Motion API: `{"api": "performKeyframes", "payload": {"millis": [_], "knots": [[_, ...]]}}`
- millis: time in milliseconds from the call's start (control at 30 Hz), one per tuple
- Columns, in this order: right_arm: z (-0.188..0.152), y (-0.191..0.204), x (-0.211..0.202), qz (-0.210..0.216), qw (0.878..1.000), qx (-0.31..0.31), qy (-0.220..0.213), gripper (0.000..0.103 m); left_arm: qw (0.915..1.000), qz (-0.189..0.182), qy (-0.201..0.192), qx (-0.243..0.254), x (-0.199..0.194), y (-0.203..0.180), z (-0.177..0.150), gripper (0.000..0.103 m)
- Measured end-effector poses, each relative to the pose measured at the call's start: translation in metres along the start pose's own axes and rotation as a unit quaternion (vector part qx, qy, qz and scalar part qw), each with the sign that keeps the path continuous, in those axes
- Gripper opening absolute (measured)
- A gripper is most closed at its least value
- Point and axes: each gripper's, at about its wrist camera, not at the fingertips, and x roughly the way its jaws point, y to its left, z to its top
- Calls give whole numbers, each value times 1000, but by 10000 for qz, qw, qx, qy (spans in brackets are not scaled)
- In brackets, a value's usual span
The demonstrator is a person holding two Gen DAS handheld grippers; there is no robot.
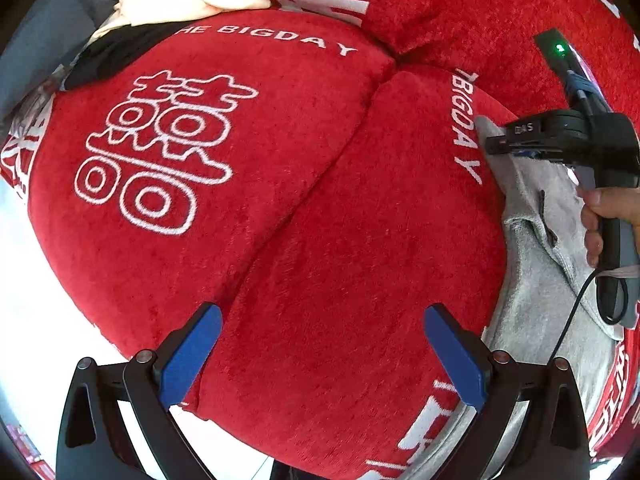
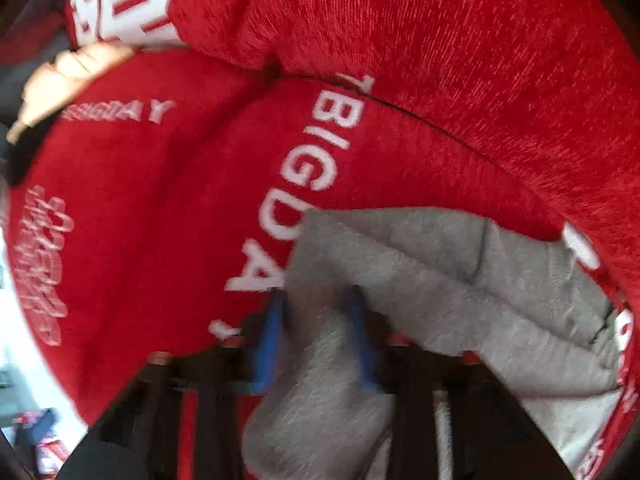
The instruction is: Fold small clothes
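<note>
A grey garment (image 2: 460, 292) lies crumpled on a red sofa cushion (image 1: 340, 240). My right gripper (image 2: 316, 300) is shut on a fold of the grey garment, which bunches between its blue pads (image 2: 360, 340). The view is blurred. In the left wrist view the right gripper (image 1: 492, 144) shows at the right edge, over the garment (image 1: 536, 240), held by a hand (image 1: 608, 216). My left gripper (image 1: 320, 344) is open and empty above the red cushion, left of the garment.
A second red cushion (image 1: 168, 152) with white characters lies to the left. A cream cloth (image 1: 192, 0) and a black cloth (image 1: 116, 52) lie at the far left edge. Red back cushions (image 1: 480, 8) rise behind. A white floor (image 1: 40, 300) shows below left.
</note>
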Motion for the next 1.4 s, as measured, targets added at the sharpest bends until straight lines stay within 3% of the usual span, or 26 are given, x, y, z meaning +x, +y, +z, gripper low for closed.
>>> {"api": "performKeyframes", "payload": {"millis": [67,167,233,333,400,467,667,767,833,900,1033,1067,1100,1200,1267,1300,1333,1367,1400], "knots": [[2,-3,-3,84,9999,49,-54,9,10000,-22,2,-14,-1,2,-2,102],[9,-21,3,544,9975,453,40,9,9999,17,24,97,2,-2,-3,102],[14,-24,5,973,9944,410,28,14,9999,0,85,150,3,-8,-3,102],[11,-36,-9,1266,9907,494,11,14,9996,-107,128,232,1,-19,-1,102],[-2,-46,-25,1491,9861,732,-44,20,9992,-163,119,335,-3,-31,1,102],[-22,-62,-41,1754,9784,1090,-35,35,9989,-246,100,378,-6,-44,7,102],[-94,-127,-84,1770,9651,1921,-197,37,9954,-881,2,378,4,-84,52,102],[-132,-179,-105,1392,9615,2326,-440,38,9877,-1487,315,372,33,-107,79,102],[-162,-230,-117,1054,9551,2717,-537,45,9836,-1712,412,399,46,-117,85,101],[-189,-271,-123,902,9437,3130,-576,46,9790,-1894,604,459,61,-127,89,86],[-252,-345,-127,713,9116,3993,-667,46,9735,-2058,847,521,75,-141,88,77],[-270,-364,-124,728,8985,4275,-686,46,9720,-2123,825,576,74,-143,87,74],[-279,-370,-122,767,8914,4412,-698,46,9699,-2199,862,597,75,-145,86,59],[-304,-396,-104,1061,8665,4839,-614,47,9697,-2151,940,678,77,-151,84,47],[-308,-400,-90,1390,8576,4929,-483,46,9711,-2047,938,795,76,-156,82,28],[-307,-401,-89,1437,8578,4909,-500,42,9722,-2011,892,806,74,-156,82,27],[-304,-402,-89,1581,8592,4839,-516,15,9739,-1943,837,820,71,-156,82,24],[-301,-401,-90,1723,8592,4792,-502,15,9760,-1835,770,886,71,-156,80,21],[-296,-401,-93,1679,8674,4658,-499,15,9777,-1736,767,900,73,-154,80,21]]}}
